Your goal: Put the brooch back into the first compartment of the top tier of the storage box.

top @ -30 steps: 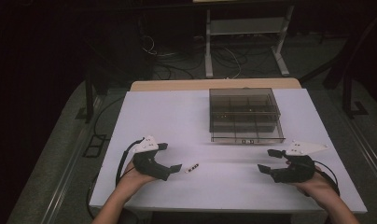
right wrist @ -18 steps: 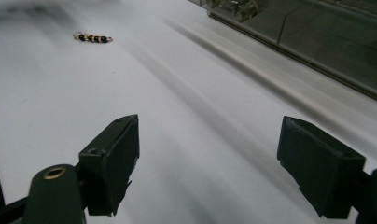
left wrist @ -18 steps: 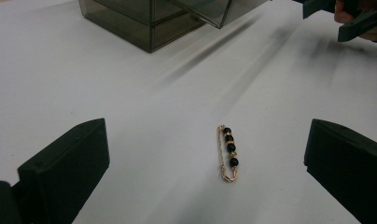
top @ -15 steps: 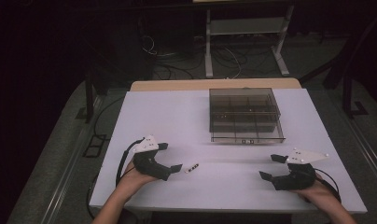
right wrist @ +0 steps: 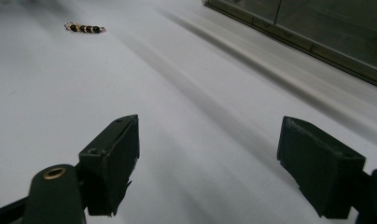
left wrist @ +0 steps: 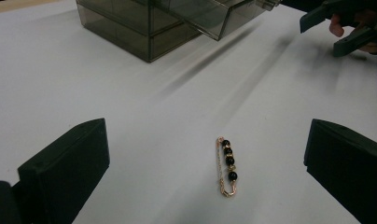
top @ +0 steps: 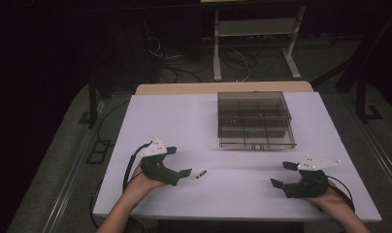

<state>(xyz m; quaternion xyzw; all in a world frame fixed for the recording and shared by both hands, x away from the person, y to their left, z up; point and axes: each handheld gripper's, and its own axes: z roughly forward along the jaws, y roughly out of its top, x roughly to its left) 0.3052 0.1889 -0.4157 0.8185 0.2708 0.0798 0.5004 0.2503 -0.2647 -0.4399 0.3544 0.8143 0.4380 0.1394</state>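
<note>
Two grippers, both with jaws spread wide and nothing between them, so you're basically set up for a pick here. Your left gripper (top: 183,161) is parked right next to the beaded pin (left wrist: 226,166), which lies flat on the white table (top: 184,121) just ahead of the jaws. In the left gripper view the pin sits between them, a bit right of centre, and that looks like deliberate lining up for a straight close on it.

Your right gripper (top: 282,174) is resting well apart on the other side of the table, open and idle; from its own view the pin (right wrist: 84,28) is far off near the top left. My guess is it's staying out of the way, or waiting to help with the box.

The smoky clear organizer box (top: 254,119) with its compartments sits further back, centre-right, probably where the pin ends up.

As for writing: there's a small pale mark on the box's front edge, too tiny to read. No brands I can make out.
</note>
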